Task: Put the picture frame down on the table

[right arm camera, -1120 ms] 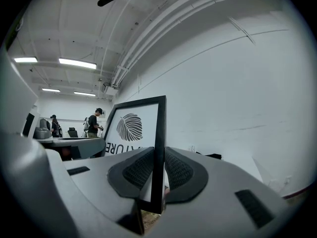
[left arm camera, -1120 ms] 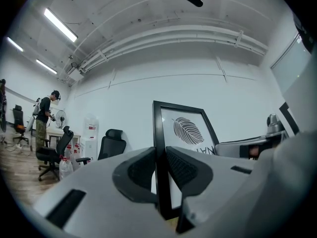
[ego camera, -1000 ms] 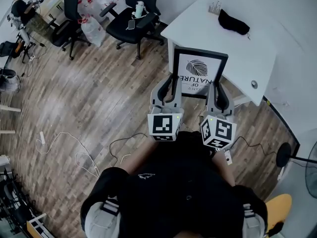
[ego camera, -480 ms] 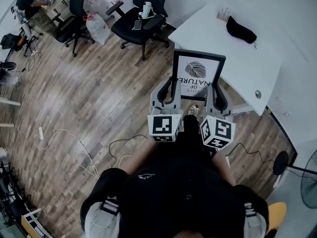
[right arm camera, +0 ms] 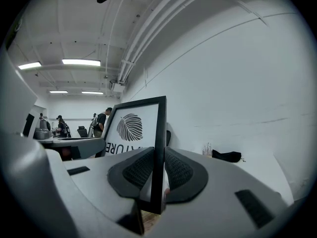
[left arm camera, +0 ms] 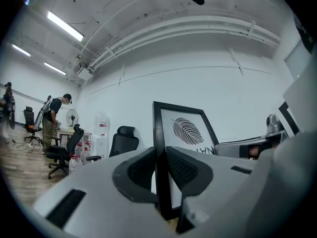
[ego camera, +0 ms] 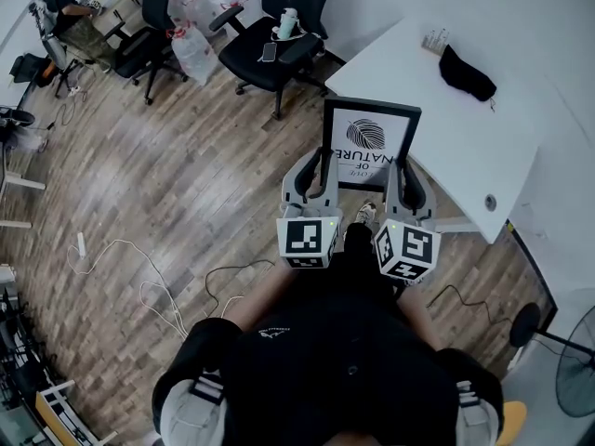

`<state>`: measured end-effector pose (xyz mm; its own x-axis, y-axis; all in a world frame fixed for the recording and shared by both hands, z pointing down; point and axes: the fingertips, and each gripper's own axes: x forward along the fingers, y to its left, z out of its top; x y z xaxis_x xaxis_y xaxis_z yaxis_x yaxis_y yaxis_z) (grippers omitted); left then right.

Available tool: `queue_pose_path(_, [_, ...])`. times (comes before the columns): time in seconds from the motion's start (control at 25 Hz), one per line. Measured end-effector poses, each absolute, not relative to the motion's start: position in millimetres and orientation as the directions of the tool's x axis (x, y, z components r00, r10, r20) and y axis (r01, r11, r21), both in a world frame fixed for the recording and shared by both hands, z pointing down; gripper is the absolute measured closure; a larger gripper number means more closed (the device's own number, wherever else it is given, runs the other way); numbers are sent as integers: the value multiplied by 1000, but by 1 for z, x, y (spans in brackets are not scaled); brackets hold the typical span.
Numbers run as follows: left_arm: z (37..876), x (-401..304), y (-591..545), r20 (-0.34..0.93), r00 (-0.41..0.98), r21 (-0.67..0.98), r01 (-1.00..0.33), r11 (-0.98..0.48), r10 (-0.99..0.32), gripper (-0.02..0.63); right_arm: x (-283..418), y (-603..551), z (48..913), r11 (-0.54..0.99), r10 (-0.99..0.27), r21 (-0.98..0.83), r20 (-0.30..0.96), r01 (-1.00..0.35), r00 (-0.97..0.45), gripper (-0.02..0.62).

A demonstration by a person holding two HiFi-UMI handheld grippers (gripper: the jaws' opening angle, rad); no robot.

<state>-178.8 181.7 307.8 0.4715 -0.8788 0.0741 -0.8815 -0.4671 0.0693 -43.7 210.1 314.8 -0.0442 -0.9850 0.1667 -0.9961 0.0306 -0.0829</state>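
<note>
The picture frame (ego camera: 370, 145) is in the air in front of me, upright, with the leaf print turned toward me. It is not yet on the table (ego camera: 483, 147). Its lower part hangs over the wooden floor (ego camera: 186, 184) and its right side meets the table's near edge in the head view (whether it is above the top or only before it, I cannot tell). The table lies ahead and to the right, so I judge the frame must travel that way, and its right border is the nearer one. The left gripper (ego camera: 310, 173) is clamped on the frame's left black border and the right gripper (ego camera: 407, 177) on the right border. Each pair of jaws presses the thin edge from both sides. A black cloth-like thing (ego camera: 468, 72) lies on the table, well apart from the frame.
</note>
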Motion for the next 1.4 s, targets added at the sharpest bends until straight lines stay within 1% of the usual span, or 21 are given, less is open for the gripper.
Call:
queue_pose_path(0.2, [309,-158,143,68,468,55,-883,-465,-881,534,-22,166,316,41,-984,-90,170,-995,-56,529])
queue_pose_path(0.68, [295,-111,55,72,408,46,-913,-405,-910,534,26,71,308,103,-979,-106,166,-989,-119,529])
queue_pose_path(1.08, [299,-52,-3,51,364,36,-931,-362,-930,534,86,6,306,152,-977,-94,139,-984,-164,529])
queue_pose_path(1.4, [291,1,-35,39,417,52,-908,-415,-908,534,136,-23,305,113,-984,-99,129,-989,-125,529])
